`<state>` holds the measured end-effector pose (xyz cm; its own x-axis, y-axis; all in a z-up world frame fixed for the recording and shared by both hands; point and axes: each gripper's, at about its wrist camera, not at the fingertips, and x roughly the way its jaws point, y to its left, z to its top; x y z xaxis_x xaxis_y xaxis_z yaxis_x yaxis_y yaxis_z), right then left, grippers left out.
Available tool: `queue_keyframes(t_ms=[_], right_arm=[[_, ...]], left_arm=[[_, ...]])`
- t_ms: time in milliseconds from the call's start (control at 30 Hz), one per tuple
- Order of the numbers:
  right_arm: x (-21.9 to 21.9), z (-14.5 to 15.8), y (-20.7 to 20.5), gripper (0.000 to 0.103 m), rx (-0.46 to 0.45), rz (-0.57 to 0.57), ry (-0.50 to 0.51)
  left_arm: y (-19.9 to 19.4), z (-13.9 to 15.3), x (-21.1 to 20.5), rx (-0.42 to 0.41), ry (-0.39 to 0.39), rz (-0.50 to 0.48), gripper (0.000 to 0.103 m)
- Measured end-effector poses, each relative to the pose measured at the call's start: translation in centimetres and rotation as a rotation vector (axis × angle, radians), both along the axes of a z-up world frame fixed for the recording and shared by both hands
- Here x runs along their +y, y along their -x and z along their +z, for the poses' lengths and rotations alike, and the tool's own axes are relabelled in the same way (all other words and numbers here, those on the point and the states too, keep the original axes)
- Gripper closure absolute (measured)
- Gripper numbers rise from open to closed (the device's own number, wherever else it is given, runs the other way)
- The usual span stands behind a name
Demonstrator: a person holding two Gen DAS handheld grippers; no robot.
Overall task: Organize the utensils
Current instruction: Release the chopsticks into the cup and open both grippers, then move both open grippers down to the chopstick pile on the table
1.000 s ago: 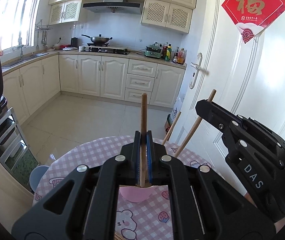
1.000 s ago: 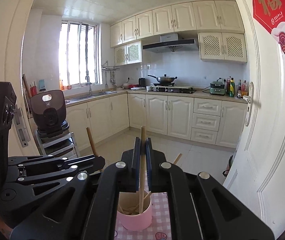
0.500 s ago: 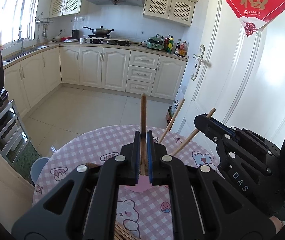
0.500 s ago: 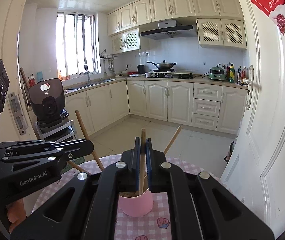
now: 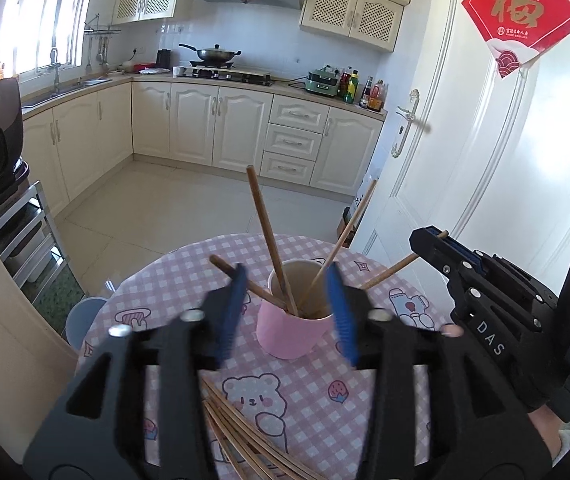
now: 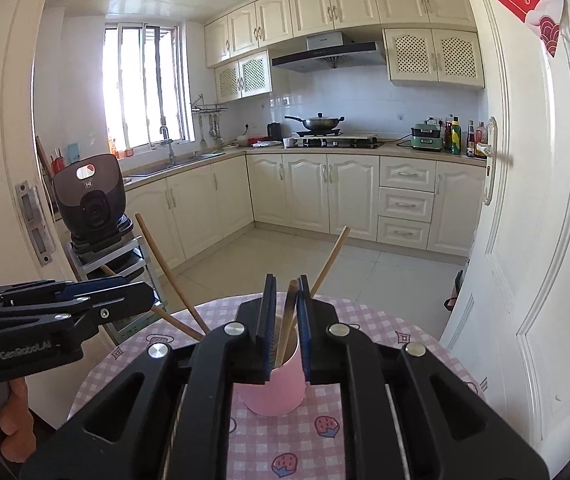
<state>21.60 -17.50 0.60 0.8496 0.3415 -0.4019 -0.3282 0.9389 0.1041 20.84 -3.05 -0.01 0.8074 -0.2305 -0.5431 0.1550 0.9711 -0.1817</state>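
Left tool [image 5: 285, 312] opening, nothing between its jaws, w/ chopsticks [image 5: 271, 240] leaning in pink cup [image 5: 293, 328] mid-table; right tool [image 6: 285, 320] opening narrowly round one chopstick [image 6: 288, 320] above cup—release straight down, don't tip cup.

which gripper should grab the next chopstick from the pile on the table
Left, probably. The left gripper is opening with nothing between its pads, and the loose chopsticks lie just below it. The right gripper still has a chopstick between its pads.
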Motion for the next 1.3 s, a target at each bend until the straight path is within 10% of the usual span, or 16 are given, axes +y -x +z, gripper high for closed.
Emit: queue_keyframes(t_ms=[833,1300], right_arm=[[1.2,-3.0,7.9,0.074,0.047,0.061,-0.051],[4.3,-8.8,6.6,0.074,0.23,0.155,0.027]], left_arm=[[9.1,-2.4,3.5,-0.016,-0.041,0.079,0.031],[7.5,-8.9,7.0,0.171,0.007,0.122,0.031]])
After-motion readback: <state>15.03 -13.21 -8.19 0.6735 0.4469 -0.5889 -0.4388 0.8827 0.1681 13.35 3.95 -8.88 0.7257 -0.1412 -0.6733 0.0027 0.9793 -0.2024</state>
